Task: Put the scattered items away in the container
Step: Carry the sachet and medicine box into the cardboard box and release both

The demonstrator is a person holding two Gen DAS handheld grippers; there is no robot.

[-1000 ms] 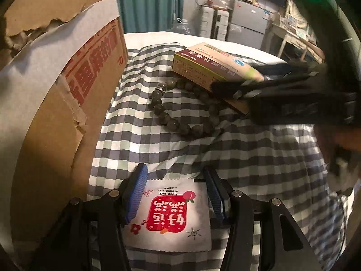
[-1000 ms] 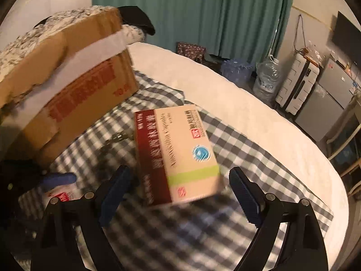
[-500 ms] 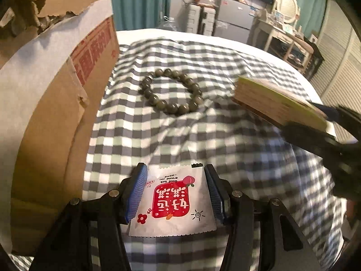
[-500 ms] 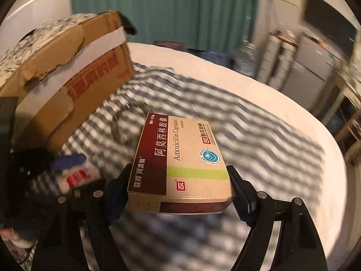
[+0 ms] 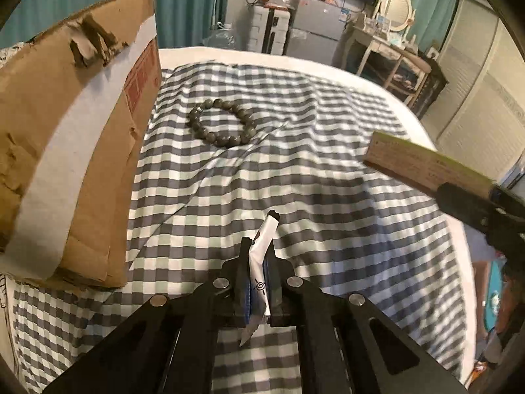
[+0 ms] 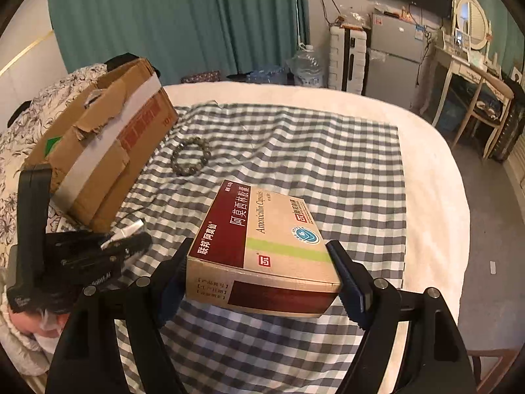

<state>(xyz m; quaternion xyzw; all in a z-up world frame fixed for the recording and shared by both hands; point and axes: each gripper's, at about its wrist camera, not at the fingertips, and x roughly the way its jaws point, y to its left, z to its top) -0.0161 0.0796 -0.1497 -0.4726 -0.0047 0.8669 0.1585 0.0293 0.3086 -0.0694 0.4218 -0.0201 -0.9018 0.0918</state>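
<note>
Medicine box clamped in right claw, cardboard box far left, checked cloth open ahead

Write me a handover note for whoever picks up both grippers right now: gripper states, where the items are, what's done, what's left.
Left gripper: shut on the white sachet, lifted off the checked cloth.
Right gripper: shut on the medicine box, held in the air.
Bead bracelet lies on the cloth beside the cardboard box.
Done: both items gripped.
Left: drop both into the cardboard box, then fetch the bracelet.

A teal curtain, a small grey fridge and a dressing table stand behind the bed.
</note>
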